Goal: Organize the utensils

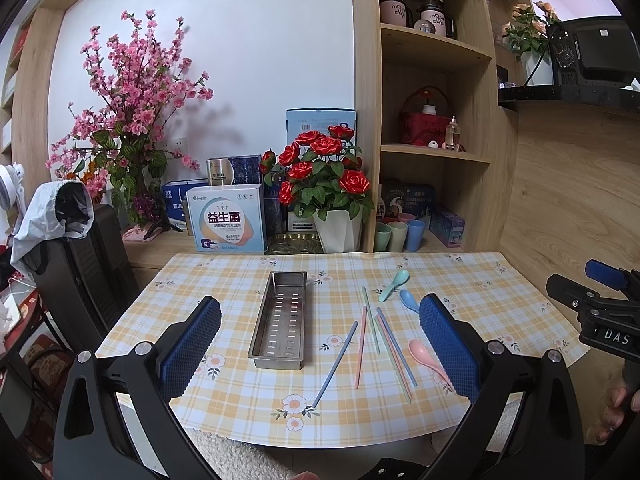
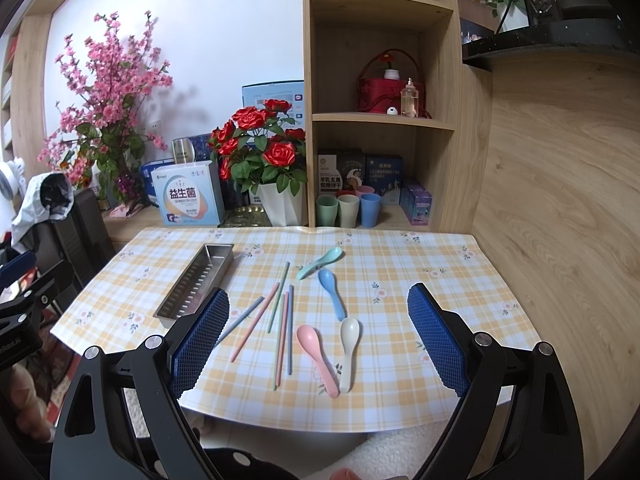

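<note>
Hovering above the near table edge, both grippers stood wide open and held nothing. L gripper (image 1: 320, 344): blue pads spread apart, with the steel tray (image 1: 280, 320) lying between them, nearer the L pad, lengthwise away from the camera; no utensil showed inside it. R gripper (image 2: 318, 338): pads equally far apart, framing the loose utensils. Chopsticks (image 2: 280, 320), six approx. (pink, green, blue; the count is uncertain where they overlap), lay fanned on the checked tablecloth (image 2: 420, 264) just inside the R gripper's L pad, to the right of the tray and apart from it. Pink spoon (image 2: 316, 354) and white spoon (image 2: 348, 352) lay side by side between the R gripper's pads, bowls pointing away. Blue spoon (image 2: 332, 292) lay beyond them; teal spoon (image 2: 320, 264) farther still, its handle tip near the blue spoon's bowl. Beyond both grippers, at the table's far edge: potted red roses (image 2: 260, 148) and pastel cups (image 2: 348, 208) on the lowest shelf.
</note>
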`<state>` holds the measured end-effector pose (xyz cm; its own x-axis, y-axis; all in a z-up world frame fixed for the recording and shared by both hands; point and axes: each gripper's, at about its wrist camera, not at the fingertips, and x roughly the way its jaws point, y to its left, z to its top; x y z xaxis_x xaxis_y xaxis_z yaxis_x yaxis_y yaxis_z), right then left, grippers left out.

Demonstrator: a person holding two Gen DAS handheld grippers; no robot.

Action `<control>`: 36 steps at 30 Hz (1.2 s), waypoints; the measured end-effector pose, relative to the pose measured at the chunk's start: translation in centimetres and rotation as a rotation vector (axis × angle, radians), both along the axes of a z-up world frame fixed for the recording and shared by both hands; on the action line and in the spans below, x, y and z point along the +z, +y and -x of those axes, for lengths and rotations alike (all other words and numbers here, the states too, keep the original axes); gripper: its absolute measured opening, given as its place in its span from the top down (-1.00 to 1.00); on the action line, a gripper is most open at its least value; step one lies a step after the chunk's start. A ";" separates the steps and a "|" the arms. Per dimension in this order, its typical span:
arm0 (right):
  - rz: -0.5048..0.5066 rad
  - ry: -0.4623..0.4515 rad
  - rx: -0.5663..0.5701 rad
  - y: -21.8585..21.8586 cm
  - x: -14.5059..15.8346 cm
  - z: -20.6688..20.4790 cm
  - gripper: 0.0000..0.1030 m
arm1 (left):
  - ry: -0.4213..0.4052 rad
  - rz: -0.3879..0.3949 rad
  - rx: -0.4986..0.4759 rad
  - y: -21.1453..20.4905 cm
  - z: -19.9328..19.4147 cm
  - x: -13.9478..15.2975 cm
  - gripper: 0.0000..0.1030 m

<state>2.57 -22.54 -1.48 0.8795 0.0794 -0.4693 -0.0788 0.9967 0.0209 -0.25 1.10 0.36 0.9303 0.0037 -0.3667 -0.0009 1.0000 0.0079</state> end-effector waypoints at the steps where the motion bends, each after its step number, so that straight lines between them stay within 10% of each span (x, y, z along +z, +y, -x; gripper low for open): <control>1: 0.000 0.000 0.000 0.0 0.0 0.0 -0.71 | 0.000 -0.002 -0.001 0.0 0.0 -0.1 -0.88; 25: -0.091 0.093 0.070 -0.9 -1.4 -3.8 -0.71 | 0.123 0.136 -0.038 3.6 -4.4 -1.0 -0.88; 36: -0.129 0.057 0.067 -1.4 -2.8 -9.8 -0.71 | 0.126 0.071 -0.078 6.0 -9.2 -3.1 -0.86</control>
<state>12.35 -23.96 -4.31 0.8426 0.2001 -0.5000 -0.1406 0.9779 0.1545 8.99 7.12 -2.75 0.8734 -0.0965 -0.4774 0.0731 0.9950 -0.0674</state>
